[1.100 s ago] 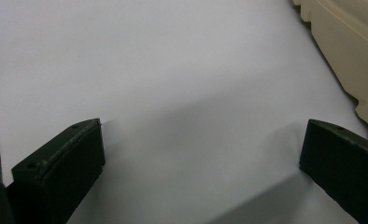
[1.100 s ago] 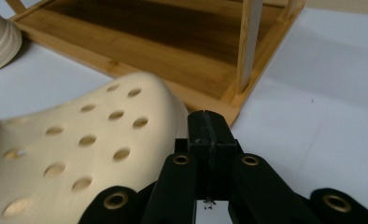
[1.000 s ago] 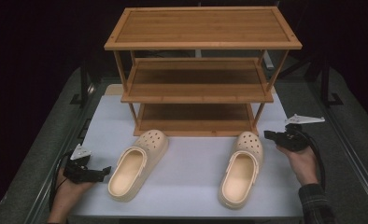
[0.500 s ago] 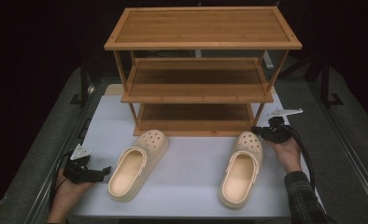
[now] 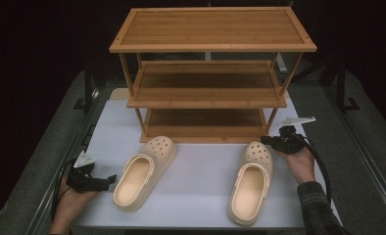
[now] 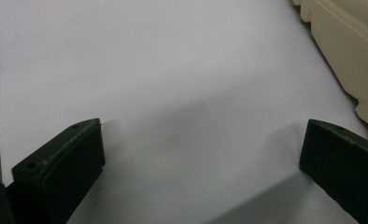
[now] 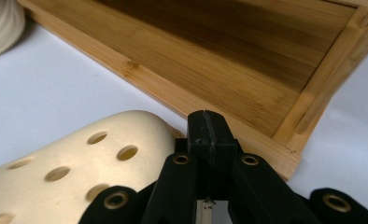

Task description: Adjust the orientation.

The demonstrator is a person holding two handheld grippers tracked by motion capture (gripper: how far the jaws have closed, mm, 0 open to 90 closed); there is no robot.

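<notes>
2 cream clogs (image 5: 144, 174) (image 5: 251, 182) lie on the white table (image 5: 201, 166) before a 3-tier wooden rack (image 5: 208, 73).

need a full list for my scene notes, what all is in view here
shelf rack: 1, brown bamboo, three tiers, at the far middle of the table
clogs: 2, cream, perforated toes pointing at the rack; left clog angled, right clog nearly straight
table: 1, white top, bears the rack and both clogs
left gripper: 1, black, jaws open with nothing between them, low on the table to the left of the left clog
right gripper: 1, black, jaws shut and empty, beside the toe of the right clog near the rack's bottom corner
hands: 2, left hand and right hand, one on each gripper; plaid sleeve on the right arm
</notes>
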